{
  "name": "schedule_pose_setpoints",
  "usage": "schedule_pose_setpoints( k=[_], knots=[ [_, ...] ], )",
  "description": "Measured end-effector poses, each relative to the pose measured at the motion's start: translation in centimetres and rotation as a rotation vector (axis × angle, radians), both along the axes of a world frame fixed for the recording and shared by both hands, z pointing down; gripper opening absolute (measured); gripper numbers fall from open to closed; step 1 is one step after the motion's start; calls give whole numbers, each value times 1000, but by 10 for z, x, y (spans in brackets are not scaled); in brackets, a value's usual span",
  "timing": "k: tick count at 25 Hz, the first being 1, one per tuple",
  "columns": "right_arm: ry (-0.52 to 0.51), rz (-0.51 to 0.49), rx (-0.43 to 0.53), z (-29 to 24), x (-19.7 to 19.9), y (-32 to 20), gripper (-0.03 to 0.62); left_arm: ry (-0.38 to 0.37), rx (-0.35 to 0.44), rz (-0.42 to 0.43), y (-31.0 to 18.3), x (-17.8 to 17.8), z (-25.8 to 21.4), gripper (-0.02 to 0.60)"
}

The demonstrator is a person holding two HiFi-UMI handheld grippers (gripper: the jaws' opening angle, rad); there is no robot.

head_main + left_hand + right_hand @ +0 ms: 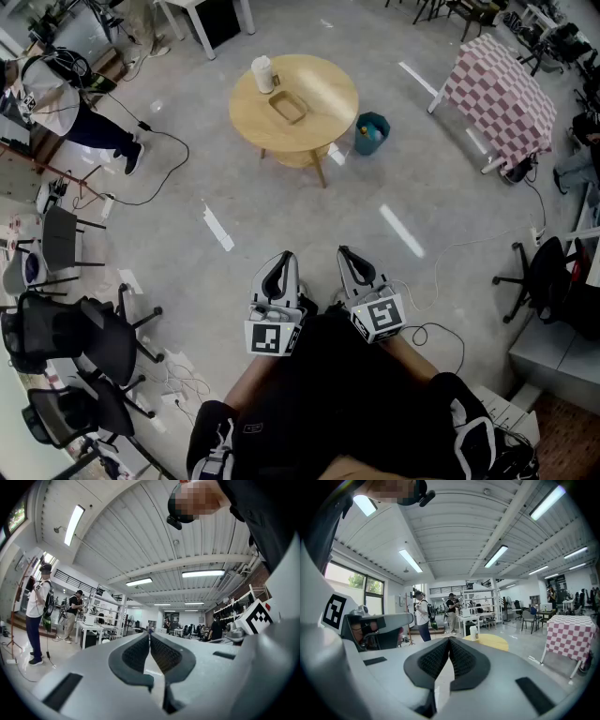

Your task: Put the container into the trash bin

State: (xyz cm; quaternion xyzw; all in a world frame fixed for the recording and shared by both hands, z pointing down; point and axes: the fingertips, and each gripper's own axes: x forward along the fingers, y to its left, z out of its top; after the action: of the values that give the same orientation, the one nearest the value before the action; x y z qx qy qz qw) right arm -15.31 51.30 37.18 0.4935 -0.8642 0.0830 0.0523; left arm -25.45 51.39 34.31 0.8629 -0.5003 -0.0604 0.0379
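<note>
A round wooden table [319, 80] stands far ahead on the grey floor. On it are a white upright container [263, 73] and a shallow brown tray-like container [288, 106]. A teal trash bin [371, 133] sits on the floor at the table's right side. My left gripper [284, 256] and right gripper [344, 252] are held close to my body, side by side, far from the table, both shut and empty. In the right gripper view the shut gripper [449, 641] points toward the yellow table [492, 642] and the white container [473, 633]. The left gripper [149, 634] points past the table into the room.
A checkered-cloth table [502, 89] stands at the far right. Black office chairs [80, 342] crowd the left, with another chair [544, 272] at the right. Cables [169, 169] trail over the floor. A person [56, 98] stands at upper left.
</note>
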Motion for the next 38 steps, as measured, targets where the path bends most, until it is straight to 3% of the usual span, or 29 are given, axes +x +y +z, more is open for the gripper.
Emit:
schedule_pose_setpoints(
  k=[10,23,31,38],
  knots=[
    [36,18,13,6,-5,-10,25,10,-14,26,-12,-6,3,17],
    [-12,78,2,15,-21,-44,26,4,-49,87,-40,-20,23,17],
    [-19,39,-9,31,13,-104,26,-2,-60,36,-93,9,33,17],
    [11,-76,-2,34,42,-180,25,9,-42,-43,-164,49,24,17]
  ],
)
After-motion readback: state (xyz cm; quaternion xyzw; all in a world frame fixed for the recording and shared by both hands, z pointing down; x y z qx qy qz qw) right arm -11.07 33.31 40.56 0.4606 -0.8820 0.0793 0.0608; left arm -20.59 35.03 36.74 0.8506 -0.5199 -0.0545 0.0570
